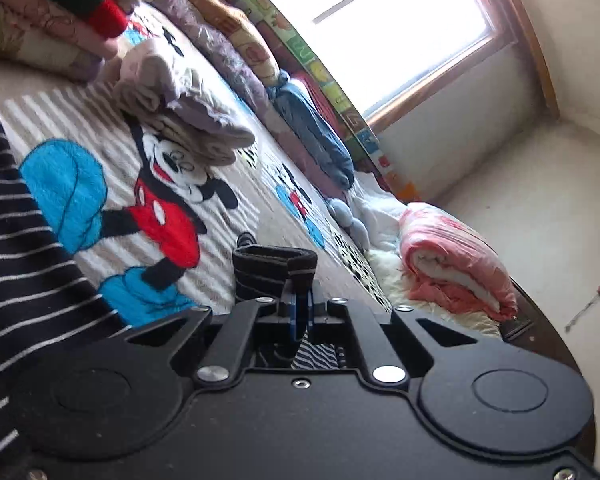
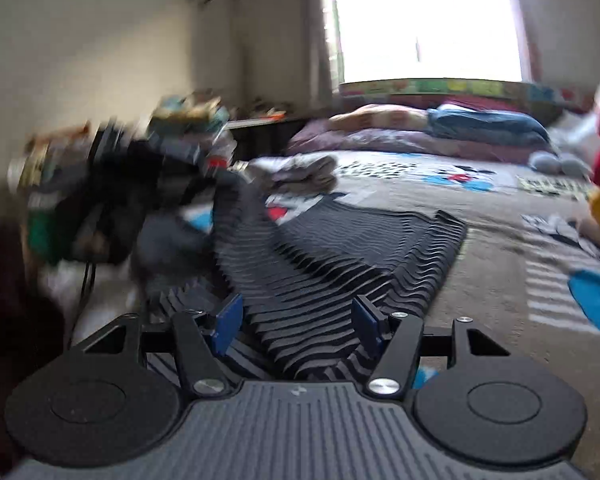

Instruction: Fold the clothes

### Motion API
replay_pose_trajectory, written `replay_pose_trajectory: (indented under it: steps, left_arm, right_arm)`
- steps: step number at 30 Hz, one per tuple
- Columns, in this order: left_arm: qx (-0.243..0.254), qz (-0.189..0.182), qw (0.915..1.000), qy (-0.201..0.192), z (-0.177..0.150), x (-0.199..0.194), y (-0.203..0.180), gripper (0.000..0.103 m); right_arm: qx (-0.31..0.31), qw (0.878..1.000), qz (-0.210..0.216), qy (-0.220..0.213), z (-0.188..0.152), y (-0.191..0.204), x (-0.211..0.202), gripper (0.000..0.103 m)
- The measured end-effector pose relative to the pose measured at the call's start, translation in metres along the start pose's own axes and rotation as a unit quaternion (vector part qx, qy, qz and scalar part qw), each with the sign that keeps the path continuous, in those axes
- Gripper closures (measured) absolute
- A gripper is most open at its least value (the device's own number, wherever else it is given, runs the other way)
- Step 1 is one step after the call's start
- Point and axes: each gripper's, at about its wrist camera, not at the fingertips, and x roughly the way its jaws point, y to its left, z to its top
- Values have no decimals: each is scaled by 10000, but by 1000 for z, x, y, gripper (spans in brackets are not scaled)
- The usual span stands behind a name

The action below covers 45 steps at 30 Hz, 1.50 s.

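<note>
**Striped top half lifted off the bed, one corner already pinched**

Your left gripper (image 1: 298, 304) was clamped tight on a bunched edge of the striped garment (image 2: 340, 256), which trailed across the cartoon bedspread (image 1: 100, 128). Your right gripper (image 2: 298, 320) stood with its jaws apart, fabric lying between them but not pinched. The knit looked light, soft and floppy, likely to sag and stretch, so a hem or corner seemed your best hold.
</note>
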Motion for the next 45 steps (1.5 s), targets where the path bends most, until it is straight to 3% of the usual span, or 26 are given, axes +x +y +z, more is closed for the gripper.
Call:
replay_pose_trajectory:
  steps: [8, 15, 24, 34, 45]
  left_arm:
    - [57, -20, 9994, -331, 14, 13, -58, 101]
    - [361, 176, 9992, -72, 19, 67, -104, 101]
    - [510, 583, 9966, 283, 1, 141, -137, 101]
    - [1177, 1202, 9831, 728, -33, 217, -152, 101]
    - [1804, 1615, 9655, 962, -65, 259, -167, 101]
  right_arm:
    - [-129, 9989, 199, 404, -17, 0, 13, 42]
    - [566, 9970, 472, 244, -23, -23, -2, 43]
    - [1158, 9893, 874, 175, -33, -40, -5, 43]
    - [1623, 9791, 1222, 140, -38, -52, -8, 42]
    - [1950, 9700, 1446, 109, -42, -58, -12, 42]
